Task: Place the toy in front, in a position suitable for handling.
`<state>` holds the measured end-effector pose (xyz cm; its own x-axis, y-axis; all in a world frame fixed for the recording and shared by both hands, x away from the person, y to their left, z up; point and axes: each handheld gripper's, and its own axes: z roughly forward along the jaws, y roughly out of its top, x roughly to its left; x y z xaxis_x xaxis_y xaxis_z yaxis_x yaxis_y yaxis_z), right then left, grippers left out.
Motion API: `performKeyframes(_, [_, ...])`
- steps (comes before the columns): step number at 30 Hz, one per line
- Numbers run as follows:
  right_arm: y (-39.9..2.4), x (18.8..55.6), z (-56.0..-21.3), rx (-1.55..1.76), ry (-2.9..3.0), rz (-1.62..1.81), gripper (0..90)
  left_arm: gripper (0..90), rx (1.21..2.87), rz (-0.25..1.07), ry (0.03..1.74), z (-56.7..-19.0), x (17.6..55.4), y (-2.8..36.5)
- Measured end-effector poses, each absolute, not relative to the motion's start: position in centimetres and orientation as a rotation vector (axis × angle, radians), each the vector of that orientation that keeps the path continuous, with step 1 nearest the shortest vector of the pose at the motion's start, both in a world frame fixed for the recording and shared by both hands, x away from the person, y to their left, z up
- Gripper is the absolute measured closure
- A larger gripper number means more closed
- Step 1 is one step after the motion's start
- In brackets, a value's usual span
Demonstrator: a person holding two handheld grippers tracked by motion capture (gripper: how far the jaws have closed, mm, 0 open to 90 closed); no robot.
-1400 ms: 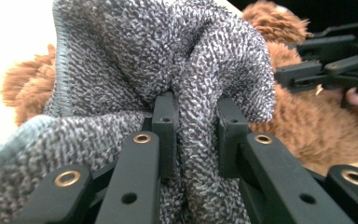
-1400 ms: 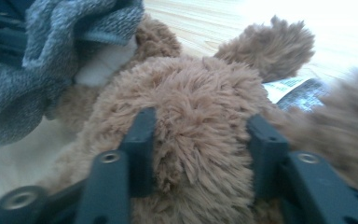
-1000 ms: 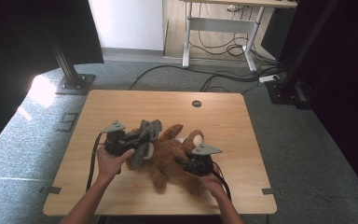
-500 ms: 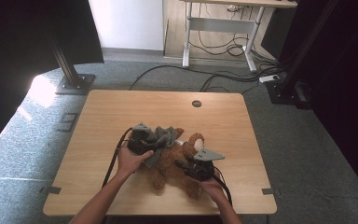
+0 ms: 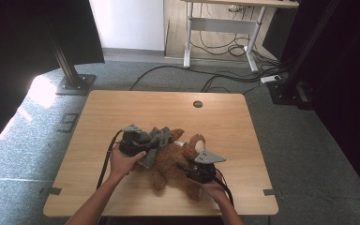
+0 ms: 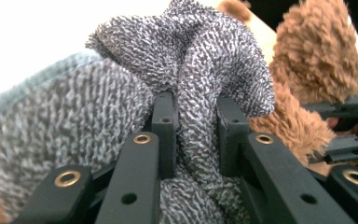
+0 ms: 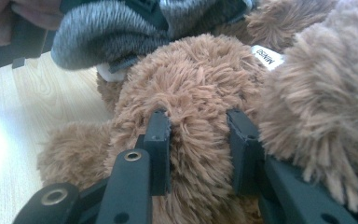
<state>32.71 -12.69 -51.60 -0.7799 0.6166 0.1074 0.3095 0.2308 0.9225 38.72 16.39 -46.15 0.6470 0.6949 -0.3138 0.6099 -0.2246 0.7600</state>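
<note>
Here, a brown plush bear is seen lying on the wooden table, near the person's edge and between the two hands, with a grey knitted garment bunched over its upper part on the left side. The left gripper is closed tight on a fold of that knit, the wool being squeezed between the two black jaws in the left gripper view, while the bear's fur is seen just behind it. The right gripper is clamped on the bear's plush body, a thick tuft being pinched between its jaws in the right gripper view. Judged from this, the largest risk is that the whole bear would be dragged or lifted across the table if the garment were pulled harder than the right grip can resist, since only fur and stuffing are held there and could slide out. A smaller risk is that the knit would be stretched or snagged by the narrow jaws, because only a thin fold is caught, and that fold might slip free under a sideways pull. It is also possible that the garment would catch on a limb or ear and bunch further. A small white sewn tag is seen on the bear, with dark printing that is too blurred to be read with confidence.
</note>
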Motion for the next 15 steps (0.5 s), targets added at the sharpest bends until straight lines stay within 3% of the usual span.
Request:
performKeyframes(6, [-12.7, 32.7, -51.6, 0.869, 2.221, 1.570, 64.5, 72.8, 1.893, 0.116, 1.056, -46.1, 38.9, 17.9])
performKeyframes(15, [-14.0, 30.6, -51.1, 0.939, 2.199, 1.598, 50.2, 73.3, 1.857, 0.087, 1.046, -47.5, 38.0, 18.6])
